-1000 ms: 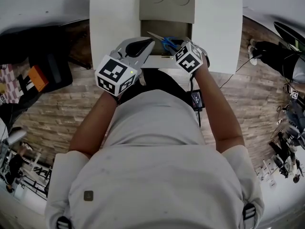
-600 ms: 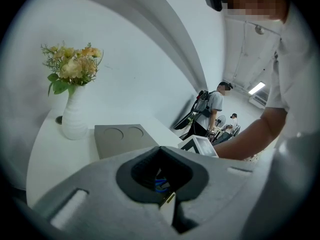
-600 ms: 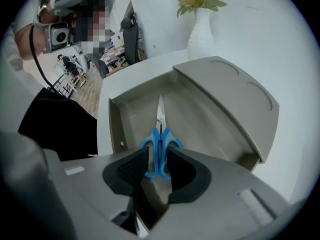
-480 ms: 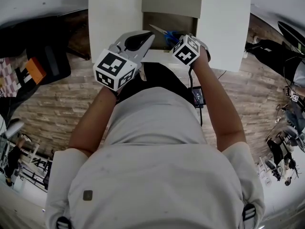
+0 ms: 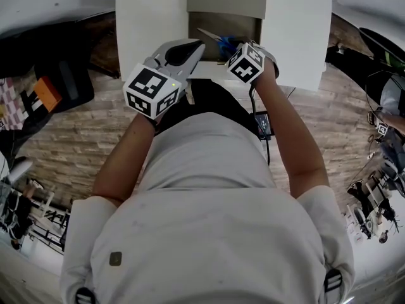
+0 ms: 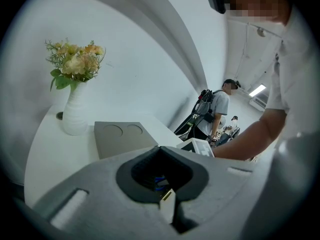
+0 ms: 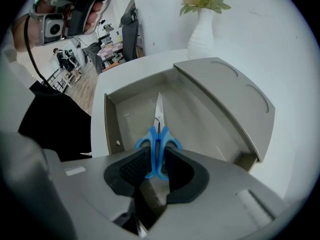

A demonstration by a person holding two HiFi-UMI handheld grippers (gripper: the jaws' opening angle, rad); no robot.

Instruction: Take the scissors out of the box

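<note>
The blue-handled scissors lie in the open grey box, blades pointing toward the far wall. In the head view they show just beyond my right gripper. That right gripper points steeply down into the box. Its jaws are closing, and the black pads bear on the two blue handle loops between them. My left gripper hovers over the box's near left corner with its jaws together. In the left gripper view its tips meet and nothing is held.
The box's lid stands slid toward the back, two round dents in it. A white vase of flowers stands on the white table behind the box. People and office gear are in the room beyond.
My right gripper has sunk a little into the box onto the scissors' handles. The left gripper has hardly moved.
</note>
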